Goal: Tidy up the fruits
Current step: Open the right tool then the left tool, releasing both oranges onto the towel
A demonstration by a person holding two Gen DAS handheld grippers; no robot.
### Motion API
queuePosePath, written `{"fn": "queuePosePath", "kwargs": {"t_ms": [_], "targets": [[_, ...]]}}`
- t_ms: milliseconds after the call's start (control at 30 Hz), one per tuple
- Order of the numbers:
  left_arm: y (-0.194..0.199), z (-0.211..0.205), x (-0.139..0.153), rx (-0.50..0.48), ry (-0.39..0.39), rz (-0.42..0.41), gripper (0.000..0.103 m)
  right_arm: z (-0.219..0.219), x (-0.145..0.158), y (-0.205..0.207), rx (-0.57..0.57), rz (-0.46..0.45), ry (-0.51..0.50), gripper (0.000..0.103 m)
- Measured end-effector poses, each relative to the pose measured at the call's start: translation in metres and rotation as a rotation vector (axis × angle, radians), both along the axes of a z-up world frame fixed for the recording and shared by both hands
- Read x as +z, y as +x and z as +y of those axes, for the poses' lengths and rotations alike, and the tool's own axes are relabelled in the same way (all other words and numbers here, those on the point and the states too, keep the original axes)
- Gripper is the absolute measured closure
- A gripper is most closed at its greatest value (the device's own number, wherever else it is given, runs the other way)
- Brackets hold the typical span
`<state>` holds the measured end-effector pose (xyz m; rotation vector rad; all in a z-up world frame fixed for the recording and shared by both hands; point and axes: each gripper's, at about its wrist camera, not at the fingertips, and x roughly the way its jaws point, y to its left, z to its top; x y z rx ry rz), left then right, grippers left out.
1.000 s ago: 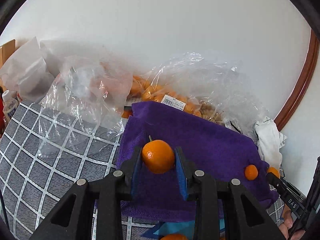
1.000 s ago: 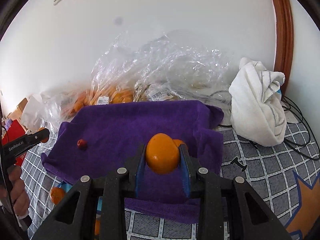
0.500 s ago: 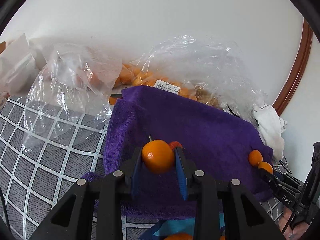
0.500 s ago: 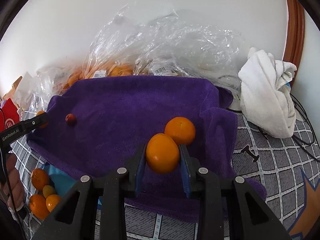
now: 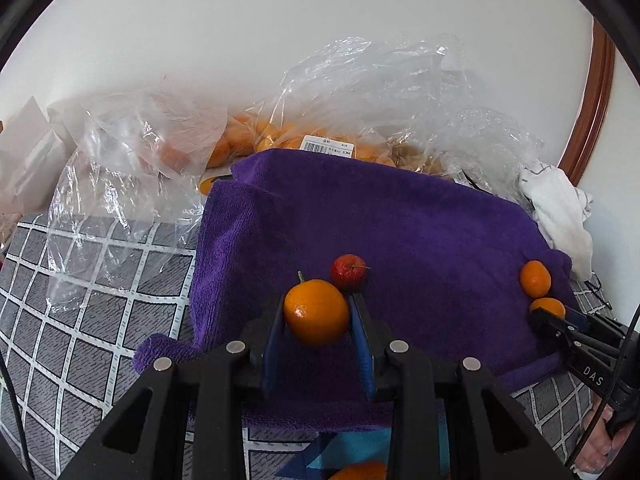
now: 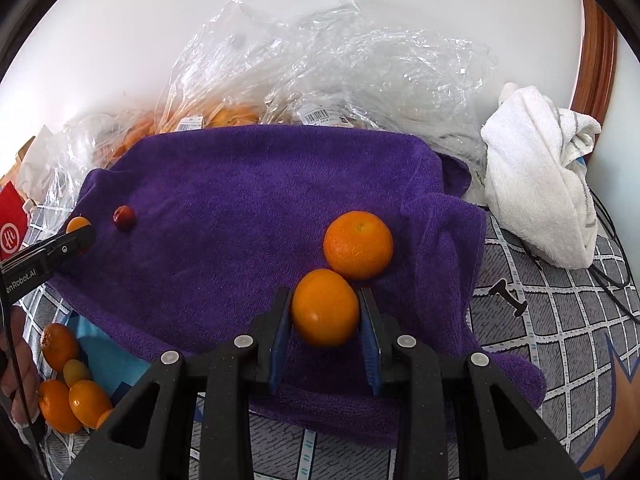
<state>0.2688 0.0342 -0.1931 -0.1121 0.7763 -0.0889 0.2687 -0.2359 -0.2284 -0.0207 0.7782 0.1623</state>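
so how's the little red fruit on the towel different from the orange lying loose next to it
The red fruit is dark red and much smaller; the loose orange is bright orange and far bigger. The red fruit lies near the purple towel's left edge, the orange toward its right side. The red fruit shows a thin stem; the orange shows none. Both rest loose on the towel, gripped by neither tool.

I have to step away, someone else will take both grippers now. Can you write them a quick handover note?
Left gripper: shut on a stemmed orange, just above the purple towel, beside a small red fruit.
Right gripper: shut on a smooth orange, next to a larger orange lying on the towel.
Done: two fruits laid out on the towel.
Left: set both held oranges down, then the loose oranges by the towel's near left edge.
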Motion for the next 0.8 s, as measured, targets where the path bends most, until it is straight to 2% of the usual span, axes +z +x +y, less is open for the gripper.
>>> {"fn": "queuePosePath", "kwargs": {"t_ms": [500, 667, 733, 800], "targets": [[0.007, -0.014, -0.006, -0.001, 0.108, 0.036, 0.073, -0.006, 0.001, -0.010, -0.014, -0.029, 0.036, 0.071], [0.008, -0.014, -0.006, -0.001, 0.111, 0.035, 0.073, -0.009, 0.005, -0.015, -0.011, -0.051, 0.059, 0.069], [0.008, -0.014, -0.006, 0.000, 0.103, 0.030, 0.073, -0.010, 0.006, -0.017, 0.001, -0.064, 0.069, 0.063], [0.007, -0.013, -0.005, -0.001, 0.095, 0.023, 0.072, -0.009, 0.007, -0.018, 0.007, -0.070, 0.074, 0.062]]}}
